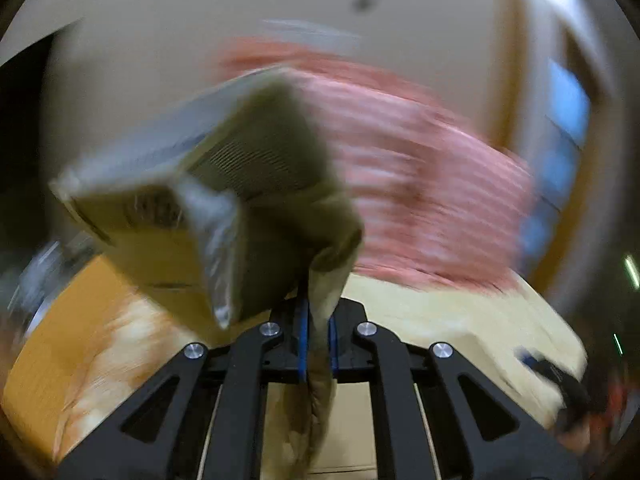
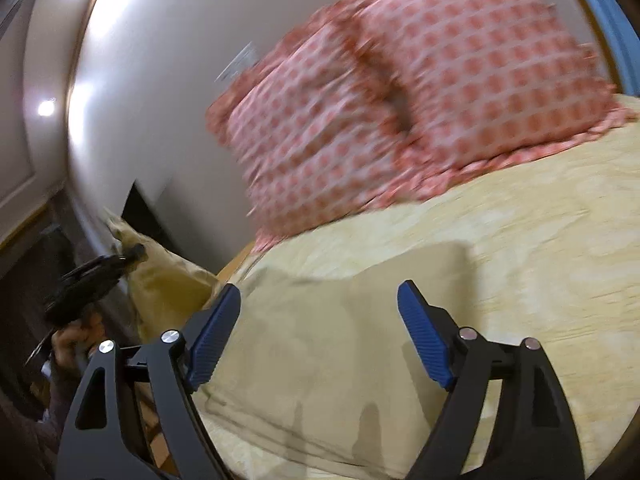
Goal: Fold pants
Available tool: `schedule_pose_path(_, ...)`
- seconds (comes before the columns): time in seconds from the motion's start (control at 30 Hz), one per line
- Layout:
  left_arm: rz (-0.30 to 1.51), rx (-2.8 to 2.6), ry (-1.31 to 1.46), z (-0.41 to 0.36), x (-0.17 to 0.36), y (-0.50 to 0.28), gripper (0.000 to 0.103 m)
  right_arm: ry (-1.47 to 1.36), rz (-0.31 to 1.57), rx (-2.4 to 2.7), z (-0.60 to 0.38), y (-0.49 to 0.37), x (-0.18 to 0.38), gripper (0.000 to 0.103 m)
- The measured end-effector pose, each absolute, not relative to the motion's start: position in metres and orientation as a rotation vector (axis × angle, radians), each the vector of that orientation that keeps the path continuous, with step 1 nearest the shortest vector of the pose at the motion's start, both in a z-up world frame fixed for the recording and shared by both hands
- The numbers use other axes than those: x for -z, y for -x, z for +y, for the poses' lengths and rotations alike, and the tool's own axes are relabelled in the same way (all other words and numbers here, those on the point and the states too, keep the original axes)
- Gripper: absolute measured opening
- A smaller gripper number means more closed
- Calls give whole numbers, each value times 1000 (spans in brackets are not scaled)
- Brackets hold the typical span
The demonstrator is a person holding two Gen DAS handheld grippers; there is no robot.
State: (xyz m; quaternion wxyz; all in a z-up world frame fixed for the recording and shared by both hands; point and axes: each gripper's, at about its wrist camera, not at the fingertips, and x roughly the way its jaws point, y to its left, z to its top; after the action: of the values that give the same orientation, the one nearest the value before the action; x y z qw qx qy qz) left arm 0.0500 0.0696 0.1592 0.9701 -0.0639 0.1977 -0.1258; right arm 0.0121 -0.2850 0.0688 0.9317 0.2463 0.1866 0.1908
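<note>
The khaki pants lie partly spread on the yellow bedspread. My left gripper is shut on the pants' waistband end, which it holds lifted in the air with the inside lining showing. In the right wrist view the left gripper shows at the far left, with the lifted pants end off the bed's edge. My right gripper is open and empty, its blue pads hovering just above the flat part of the pants.
Two red-and-white patterned pillows lean against the wall at the head of the bed. The bed's wooden side edge runs at the left. A dark opening is in the wall beside the bed. The frames are motion-blurred.
</note>
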Motion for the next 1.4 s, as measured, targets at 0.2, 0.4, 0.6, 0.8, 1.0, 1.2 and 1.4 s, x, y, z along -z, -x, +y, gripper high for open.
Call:
schedule_pose_path(0.2,600,689,-175,-87,-94,-44,10,-735,380,-319,-346,-3,-56,89)
schedule_pose_path(0.4,656,769,-34,-52,-79,-32,26,-845,555,-376,-356,-25,-26,90)
schedule_pose_path(0.6,618,463,105,48,-95,-58,75,-723,728,-367,-330,-58,-18,81)
schedule_pose_path(0.8,878,428,237,85,-36,-117,75,-562,789,-323,-308,-79,-17,70)
schedule_pose_path(1.0,960,517,254,67,-18,-139,65,-539,817,-425,-309,-84,-7,26)
schedule_pose_path(1.2,928,527,268,68,-36,-159,8,-594,764,-539,-313,-95,-25,16)
schedule_pose_path(1.4,788,435,176,42,-65,-215,9,-546,666,-466,-321,-151,-64,15)
